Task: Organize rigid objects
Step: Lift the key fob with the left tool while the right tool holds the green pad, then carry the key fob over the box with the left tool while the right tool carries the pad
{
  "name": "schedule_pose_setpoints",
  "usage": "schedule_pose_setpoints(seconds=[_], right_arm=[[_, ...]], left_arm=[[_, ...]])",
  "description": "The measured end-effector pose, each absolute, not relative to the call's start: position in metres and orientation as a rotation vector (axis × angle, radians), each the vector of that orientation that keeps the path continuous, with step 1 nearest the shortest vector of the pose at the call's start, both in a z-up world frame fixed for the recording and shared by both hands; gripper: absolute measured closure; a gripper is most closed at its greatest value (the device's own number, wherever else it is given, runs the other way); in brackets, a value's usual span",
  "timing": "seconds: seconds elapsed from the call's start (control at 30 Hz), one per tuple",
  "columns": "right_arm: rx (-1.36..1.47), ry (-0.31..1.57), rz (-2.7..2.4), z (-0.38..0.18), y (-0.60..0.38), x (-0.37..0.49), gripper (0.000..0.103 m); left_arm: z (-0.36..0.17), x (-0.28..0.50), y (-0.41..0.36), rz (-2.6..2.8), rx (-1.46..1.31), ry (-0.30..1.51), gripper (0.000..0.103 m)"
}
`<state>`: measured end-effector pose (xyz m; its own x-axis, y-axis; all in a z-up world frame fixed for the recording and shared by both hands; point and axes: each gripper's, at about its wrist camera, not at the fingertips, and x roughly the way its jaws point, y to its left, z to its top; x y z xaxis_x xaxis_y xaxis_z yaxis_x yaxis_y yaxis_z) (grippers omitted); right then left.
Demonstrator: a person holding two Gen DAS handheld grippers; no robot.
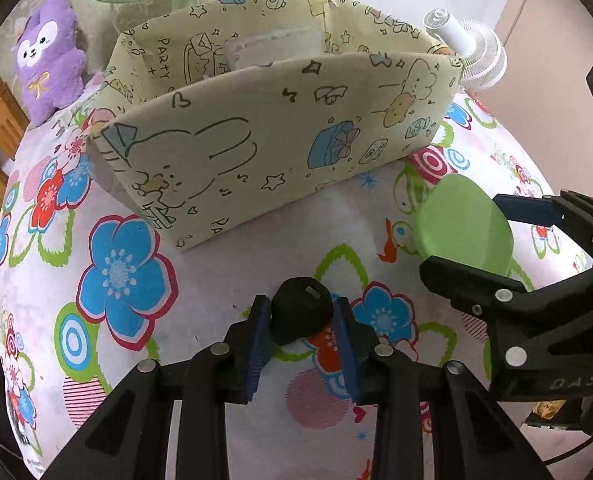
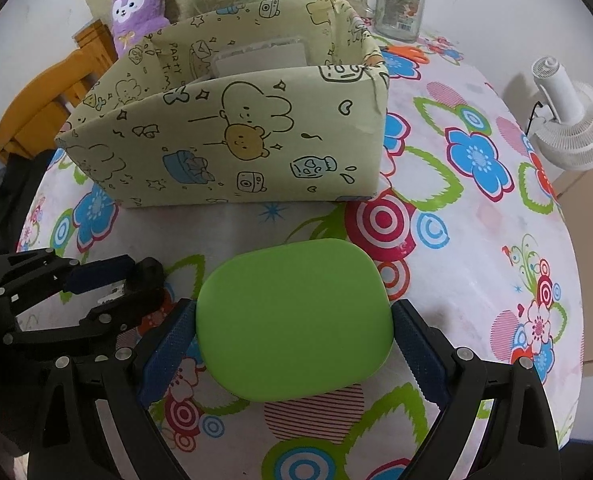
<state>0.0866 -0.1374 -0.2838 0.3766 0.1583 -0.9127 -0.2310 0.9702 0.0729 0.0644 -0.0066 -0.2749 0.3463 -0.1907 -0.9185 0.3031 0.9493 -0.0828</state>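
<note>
Left gripper has its jaws clamped on a small black knob-like thing; right gripper jaws sit wide around the green case, long axis across them. The patterned storage box lies just ahead of both.

A round table fills most of the view, covered by a white cloth printed with bright flowers and rings (blue, red, green). Behind it stands a plain pale wall. At the table's left edge is a wooden chair, orange-brown. The light is soft and even, with only faint shadows on the cloth.
</note>
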Motion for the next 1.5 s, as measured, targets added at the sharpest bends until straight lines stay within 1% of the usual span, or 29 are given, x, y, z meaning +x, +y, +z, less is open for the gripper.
schedule_pose_setpoints(seconds=[0.27,0.57,0.93,1.2,1.5], right_arm=[[-0.062,1.14,0.248,-0.27,-0.141,0.08,0.007],[-0.044,1.102,0.241,-0.236,-0.147,0.073,0.007],[-0.042,1.06,0.237,-0.192,-0.154,0.068,0.007],[-0.046,1.027,0.243,-0.167,-0.158,0.078,0.007],[-0.063,1.005,0.261,-0.153,-0.155,0.101,0.007]], left_arm=[[-0.257,0.062,-0.003,-0.308,0.091,1.175,0.071],[-0.212,0.055,-0.005,-0.281,0.099,1.113,0.071],[-0.174,0.052,-0.017,-0.265,0.121,1.073,0.071],[-0.151,0.062,-0.02,-0.258,0.127,1.044,0.071],[-0.138,0.083,-0.019,-0.245,0.139,1.022,0.071]])
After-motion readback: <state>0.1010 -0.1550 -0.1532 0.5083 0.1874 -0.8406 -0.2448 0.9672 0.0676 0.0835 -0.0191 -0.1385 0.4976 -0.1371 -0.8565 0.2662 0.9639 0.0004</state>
